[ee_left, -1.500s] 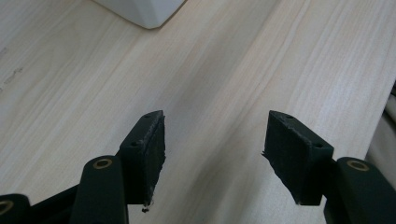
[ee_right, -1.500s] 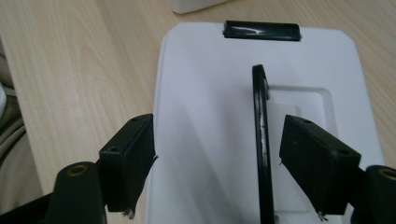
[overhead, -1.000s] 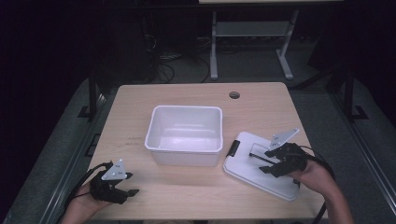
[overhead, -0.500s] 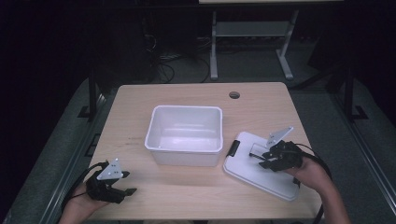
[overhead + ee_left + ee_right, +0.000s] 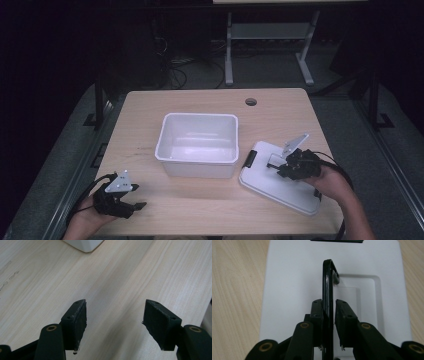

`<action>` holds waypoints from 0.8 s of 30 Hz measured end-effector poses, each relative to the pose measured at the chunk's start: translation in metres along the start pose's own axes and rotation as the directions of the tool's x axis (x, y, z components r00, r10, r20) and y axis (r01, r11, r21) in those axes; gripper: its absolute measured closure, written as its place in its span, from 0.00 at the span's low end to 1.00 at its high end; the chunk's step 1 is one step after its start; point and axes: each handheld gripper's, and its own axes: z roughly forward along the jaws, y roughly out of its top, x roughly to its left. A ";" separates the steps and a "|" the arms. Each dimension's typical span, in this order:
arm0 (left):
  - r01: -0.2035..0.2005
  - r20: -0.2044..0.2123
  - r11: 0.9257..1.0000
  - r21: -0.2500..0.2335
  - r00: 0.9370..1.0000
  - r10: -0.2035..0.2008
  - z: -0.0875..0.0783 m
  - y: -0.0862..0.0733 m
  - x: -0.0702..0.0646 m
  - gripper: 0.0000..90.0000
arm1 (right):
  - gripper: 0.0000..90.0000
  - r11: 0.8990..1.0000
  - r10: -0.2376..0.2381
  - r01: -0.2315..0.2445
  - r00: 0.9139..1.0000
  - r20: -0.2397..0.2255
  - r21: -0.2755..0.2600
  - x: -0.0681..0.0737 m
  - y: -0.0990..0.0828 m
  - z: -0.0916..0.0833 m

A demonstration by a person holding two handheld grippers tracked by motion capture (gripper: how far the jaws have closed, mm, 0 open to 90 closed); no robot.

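One white lid [image 5: 280, 182] lies flat on the wooden table [image 5: 200, 215], near its right front corner and just beside the white tub [image 5: 199, 145], a little apart from the tub's right wall. A black handle [image 5: 328, 290] stands up on edge from the shallow recessed panel in the lid's top, and a black clasp [image 5: 248, 159] sits at the lid's end nearest the tub. The right gripper [image 5: 328, 315] reaches over the lid from the person's side; its jaws have just been closing and now stand narrowly on either side of the raised handle, pinching it between the pads. The tub sits open at the middle of the table, its pale inside bare, with nothing in it. At the table's left front corner, well apart from tub and lid, the left gripper [image 5: 115, 322] rests low over bare wood, its jaws spread wide with nothing between them. A small round hole [image 5: 251, 102] marks the far side of the tabletop.
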 end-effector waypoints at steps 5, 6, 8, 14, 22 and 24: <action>0.002 -0.007 1.000 0.009 1.000 -0.002 -0.001 -0.001 0.000 0.39 | 0.89 1.000 -0.009 0.009 1.000 0.008 0.017 -0.001 0.003 -0.002; 0.003 -0.006 1.000 0.009 1.000 -0.003 -0.001 -0.001 0.001 0.39 | 0.89 1.000 -0.009 0.009 1.000 0.009 0.021 -0.002 0.003 -0.002; 0.000 -0.004 1.000 0.008 1.000 0.000 -0.001 0.000 0.000 0.39 | 0.90 1.000 -0.013 0.013 1.000 0.008 0.024 -0.003 0.004 -0.002; 0.009 -0.009 1.000 0.004 1.000 -0.009 -0.002 -0.001 0.002 0.39 | 0.91 0.999 -0.022 0.022 1.000 0.013 0.048 -0.004 0.007 -0.003; 0.013 -0.006 1.000 0.007 1.000 -0.012 -0.002 -0.002 0.002 0.39 | 0.93 0.997 -0.029 0.027 0.999 0.023 0.069 -0.007 0.010 -0.003; 0.012 -0.007 1.000 0.008 1.000 -0.012 -0.002 -0.002 0.003 0.39 | 0.93 0.997 -0.032 0.031 0.999 0.020 0.070 -0.008 0.010 -0.003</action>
